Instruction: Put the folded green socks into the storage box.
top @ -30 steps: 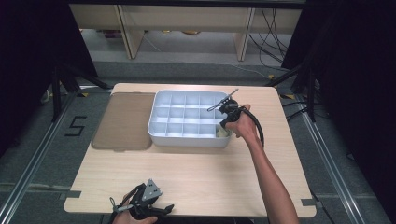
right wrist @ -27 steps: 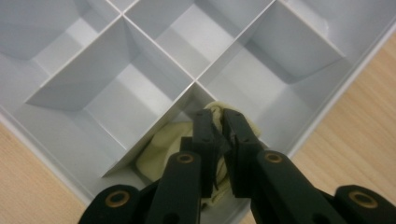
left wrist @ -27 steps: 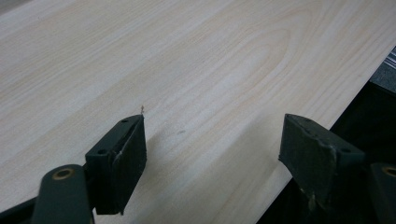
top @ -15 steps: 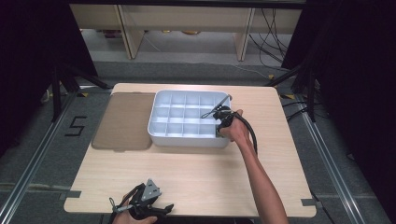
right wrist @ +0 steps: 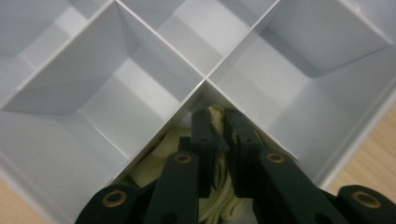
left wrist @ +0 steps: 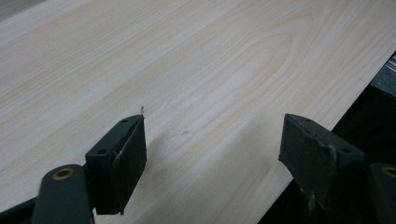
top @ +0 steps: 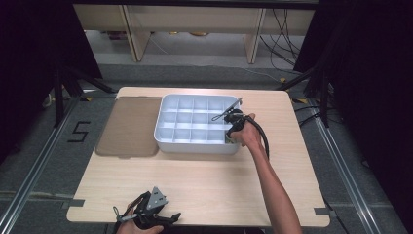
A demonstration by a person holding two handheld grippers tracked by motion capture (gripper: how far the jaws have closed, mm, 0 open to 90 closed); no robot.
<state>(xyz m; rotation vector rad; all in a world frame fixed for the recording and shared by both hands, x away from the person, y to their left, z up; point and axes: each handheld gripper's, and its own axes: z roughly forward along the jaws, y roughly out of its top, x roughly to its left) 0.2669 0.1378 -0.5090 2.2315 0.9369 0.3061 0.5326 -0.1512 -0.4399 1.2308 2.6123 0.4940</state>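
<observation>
Right tool point(right wrist: 216, 140), nearly closed, pinches cream cord point(right wrist: 219, 196) inside white tray point(right wrist: 70, 93)

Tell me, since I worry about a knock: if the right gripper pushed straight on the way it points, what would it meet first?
Probably the pale yellow item lying between its nearly closed jaws, then the floor of that corner compartment of the white divided tray. The right gripper points down into it; depth is hard to judge.

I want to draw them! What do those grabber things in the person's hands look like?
Both are black. The left gripper has a grey three-cornered plate on top, and blocky fingers. A black cable loops from the right gripper. The forearms are bare, no sleeves.
</observation>
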